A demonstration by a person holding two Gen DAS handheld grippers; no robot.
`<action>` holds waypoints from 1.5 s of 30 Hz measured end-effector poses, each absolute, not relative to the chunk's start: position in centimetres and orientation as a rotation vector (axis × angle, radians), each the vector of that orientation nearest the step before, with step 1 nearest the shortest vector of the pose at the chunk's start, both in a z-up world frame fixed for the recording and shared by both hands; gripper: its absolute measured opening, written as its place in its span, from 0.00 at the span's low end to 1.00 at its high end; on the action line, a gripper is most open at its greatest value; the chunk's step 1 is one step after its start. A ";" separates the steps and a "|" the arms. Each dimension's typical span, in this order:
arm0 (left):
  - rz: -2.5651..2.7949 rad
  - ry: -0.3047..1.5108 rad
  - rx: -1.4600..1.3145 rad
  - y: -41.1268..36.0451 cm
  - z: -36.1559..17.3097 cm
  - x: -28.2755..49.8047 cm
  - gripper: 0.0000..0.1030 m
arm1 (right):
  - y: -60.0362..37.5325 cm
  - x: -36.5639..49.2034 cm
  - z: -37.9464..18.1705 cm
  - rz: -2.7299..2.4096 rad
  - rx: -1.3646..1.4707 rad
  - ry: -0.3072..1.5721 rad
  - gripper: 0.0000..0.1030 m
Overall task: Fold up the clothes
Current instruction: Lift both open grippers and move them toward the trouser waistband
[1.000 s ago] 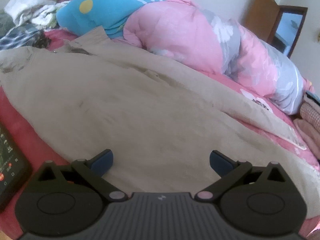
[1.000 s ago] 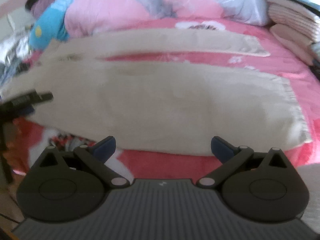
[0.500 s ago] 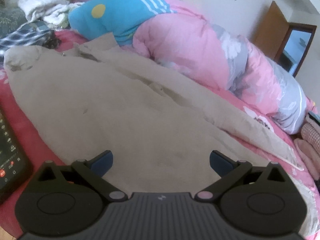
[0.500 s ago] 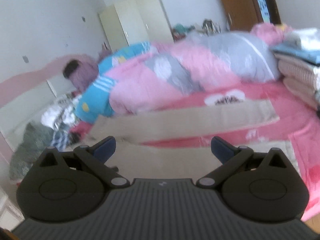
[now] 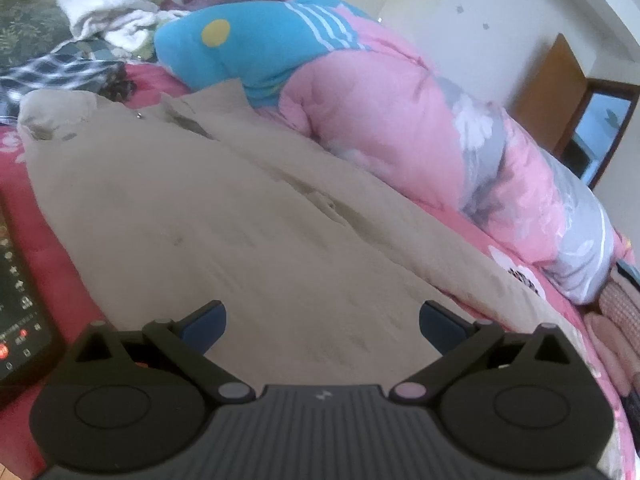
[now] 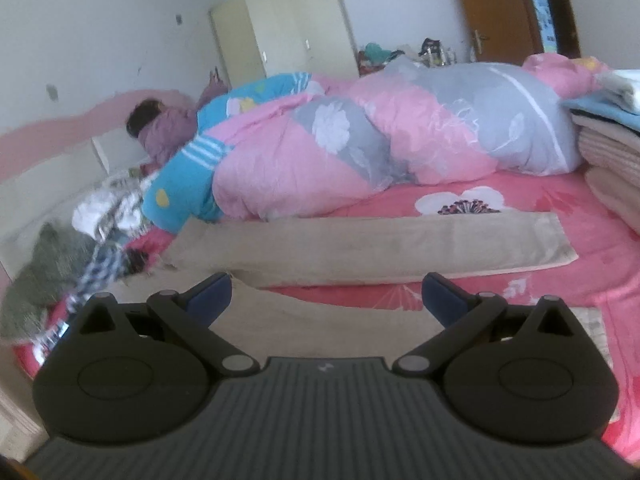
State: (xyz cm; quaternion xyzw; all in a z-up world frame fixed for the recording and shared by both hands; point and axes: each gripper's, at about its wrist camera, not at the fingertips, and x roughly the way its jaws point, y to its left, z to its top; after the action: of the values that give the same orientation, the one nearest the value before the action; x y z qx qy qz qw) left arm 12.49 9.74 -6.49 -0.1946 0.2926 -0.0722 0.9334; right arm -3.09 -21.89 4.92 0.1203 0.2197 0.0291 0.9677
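The left gripper (image 5: 322,326) hangs over beige trousers (image 5: 240,232) with fingers (image 5: 208,322) spread. A pink quilt (image 5: 400,128) lies beyond.

Beige trousers (image 5: 248,216); red floral bedsheet (image 6: 560,192); pink-grey-blue duvet (image 6: 360,144).

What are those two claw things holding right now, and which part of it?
Nothing. The left gripper and the right gripper are both open, with only air between their fingers, above the beige trousers spread on the bed.

A home bedroom: bed (image 6: 560,208), quilt (image 6: 400,140), wardrobe (image 6: 288,28).
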 end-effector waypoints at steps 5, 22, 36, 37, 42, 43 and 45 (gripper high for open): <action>-0.111 0.571 -0.391 10.8 -5.6 13.8 1.00 | -21.5 0.8 2.5 0.075 0.259 0.507 0.94; -0.011 0.428 -0.258 11.0 2.9 10.3 0.87 | -21.2 7.9 -2.2 0.266 0.340 0.528 0.36; 0.062 0.329 -0.223 10.5 5.8 5.8 0.94 | -22.9 2.0 7.2 0.322 0.244 0.264 0.35; 0.076 0.343 -0.235 10.8 5.6 6.3 0.89 | -22.5 2.6 7.7 0.337 0.230 0.254 0.35; 0.132 0.428 -0.284 13.1 3.8 10.7 0.65 | -18.7 8.0 11.6 0.459 0.161 0.216 0.35; 0.142 0.444 -0.294 13.5 3.3 11.9 0.60 | -17.3 9.6 12.4 0.491 0.141 0.206 0.35; 0.158 0.479 -0.318 14.3 2.0 14.2 0.57 | -14.3 13.2 14.1 0.559 0.093 0.186 0.36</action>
State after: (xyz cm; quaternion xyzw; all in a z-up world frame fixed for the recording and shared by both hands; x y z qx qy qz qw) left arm 14.18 14.30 1.98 -0.1565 0.2360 0.0779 0.9559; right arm 13.17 -14.28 14.07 0.0457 0.0917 0.2755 0.9558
